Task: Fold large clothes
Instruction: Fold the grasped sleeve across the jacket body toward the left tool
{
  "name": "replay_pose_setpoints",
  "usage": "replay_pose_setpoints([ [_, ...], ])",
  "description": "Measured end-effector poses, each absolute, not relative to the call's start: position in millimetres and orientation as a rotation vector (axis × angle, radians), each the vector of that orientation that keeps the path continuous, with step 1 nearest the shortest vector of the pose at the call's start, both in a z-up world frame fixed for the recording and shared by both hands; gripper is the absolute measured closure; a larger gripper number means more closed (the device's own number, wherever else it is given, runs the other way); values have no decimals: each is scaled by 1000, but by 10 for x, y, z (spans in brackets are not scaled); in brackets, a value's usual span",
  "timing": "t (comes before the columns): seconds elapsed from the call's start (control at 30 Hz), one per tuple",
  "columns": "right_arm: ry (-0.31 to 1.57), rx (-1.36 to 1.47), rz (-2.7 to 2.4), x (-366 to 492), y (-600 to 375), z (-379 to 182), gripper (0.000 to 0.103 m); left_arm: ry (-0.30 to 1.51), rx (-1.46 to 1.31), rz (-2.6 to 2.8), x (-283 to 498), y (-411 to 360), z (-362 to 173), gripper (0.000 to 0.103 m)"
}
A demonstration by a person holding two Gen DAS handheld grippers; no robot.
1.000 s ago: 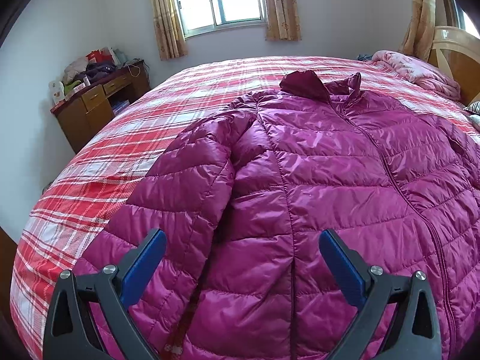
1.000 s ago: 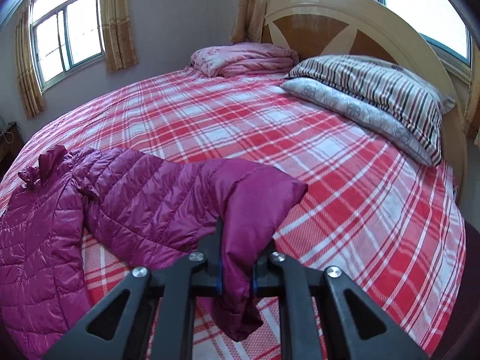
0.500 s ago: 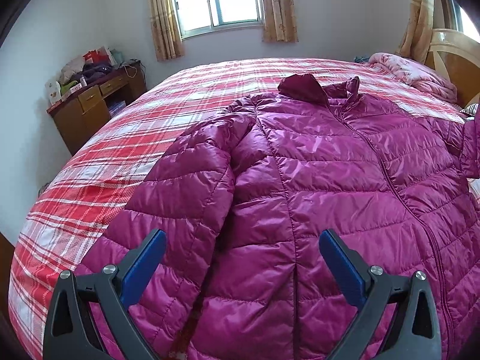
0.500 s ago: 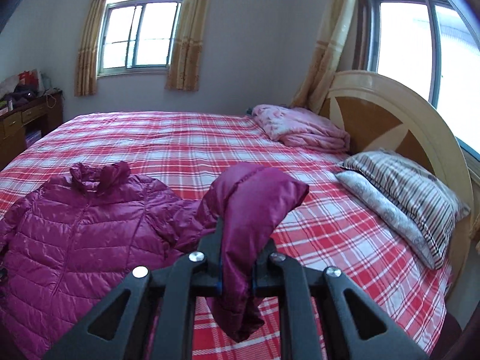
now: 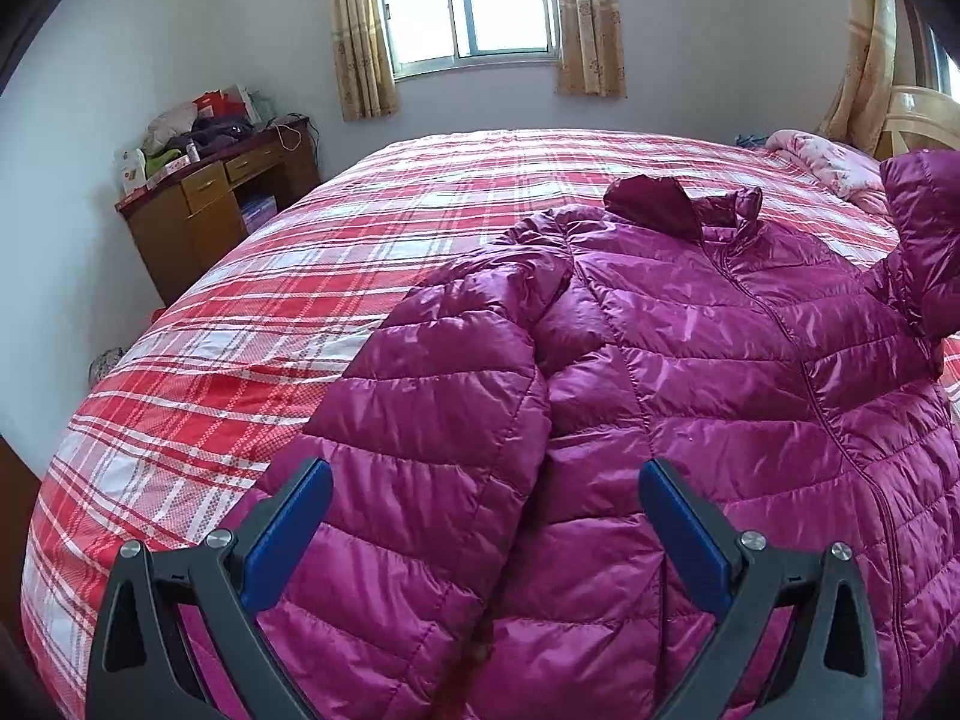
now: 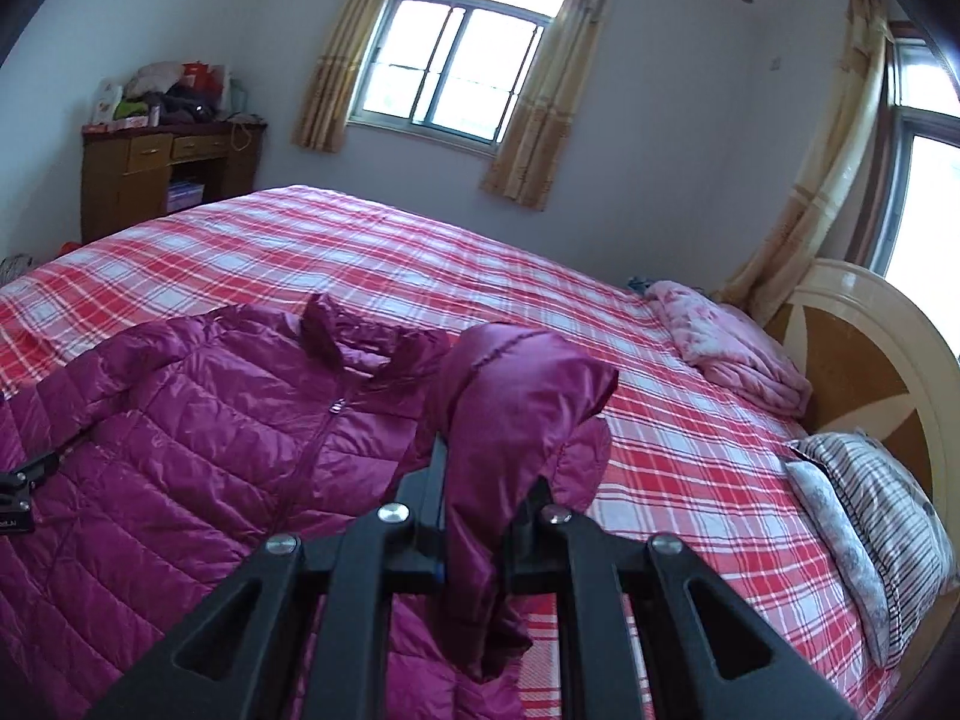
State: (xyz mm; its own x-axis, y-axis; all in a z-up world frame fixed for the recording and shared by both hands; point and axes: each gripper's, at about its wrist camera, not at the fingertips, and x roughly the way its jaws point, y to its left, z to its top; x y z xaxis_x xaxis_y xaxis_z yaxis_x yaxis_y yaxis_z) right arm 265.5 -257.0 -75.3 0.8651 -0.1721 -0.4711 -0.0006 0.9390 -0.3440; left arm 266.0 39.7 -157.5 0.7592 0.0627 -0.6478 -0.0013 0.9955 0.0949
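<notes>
A magenta quilted puffer jacket (image 5: 690,372) lies front up on the bed, zipped, collar toward the window. Its left sleeve (image 5: 444,396) runs down along the body. My left gripper (image 5: 483,519) hovers open over that sleeve and the lower body, blue pads wide apart, nothing between them. My right gripper (image 6: 486,480) is shut on the jacket's right sleeve (image 6: 516,396) near the cuff, holding it raised over the jacket's right side (image 6: 198,438). That lifted sleeve (image 5: 924,240) shows at the right edge of the left wrist view.
The bed carries a red-and-white plaid cover (image 5: 288,312). A folded pink blanket (image 6: 726,342) and striped pillows (image 6: 870,516) lie by the wooden headboard (image 6: 858,360). A cluttered wooden desk (image 5: 204,204) stands against the far left wall. The left gripper's body (image 6: 18,492) shows at the left edge.
My right gripper swung leftward with the sleeve, lifting it from the bed cover up over the jacket body. The left gripper drifted slightly and stayed open.
</notes>
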Motion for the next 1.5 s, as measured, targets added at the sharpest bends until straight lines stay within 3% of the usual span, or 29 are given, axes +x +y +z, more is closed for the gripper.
replay_pose_setpoints([
  [0.47,674,-333,114,3002,-1723,-1654,88,729,84,122,2788,691,-1604,1],
  [0.57,715,-279,166,3044,-1694,-1735,75,732,88,126,2793,685,-1608,1],
  [0.6,723,-246,198,3043,-1696,-1737,55,731,90,130,2792,691,-1604,1],
  [0.67,708,-182,271,2966,-1704,-1675,32,728,86,146,2787,719,-1587,1],
  [0.7,691,-172,294,2903,-1690,-1630,31,725,78,155,2787,744,-1575,1],
  [0.97,595,-116,326,2461,-1925,-1291,32,704,25,228,2802,865,-1444,1],
  [1.03,619,-145,225,2561,-1995,-1324,43,707,14,206,2828,785,-1407,1],
  [1.1,668,-140,141,2733,-2108,-1423,62,707,25,171,2860,619,-1346,1],
  [1.33,860,-222,140,3076,-2026,-1984,62,676,141,87,3110,-136,-1381,1],
  [1.5,823,-78,176,2964,-2345,-1733,66,723,288,122,3302,-433,-1669,1],
])
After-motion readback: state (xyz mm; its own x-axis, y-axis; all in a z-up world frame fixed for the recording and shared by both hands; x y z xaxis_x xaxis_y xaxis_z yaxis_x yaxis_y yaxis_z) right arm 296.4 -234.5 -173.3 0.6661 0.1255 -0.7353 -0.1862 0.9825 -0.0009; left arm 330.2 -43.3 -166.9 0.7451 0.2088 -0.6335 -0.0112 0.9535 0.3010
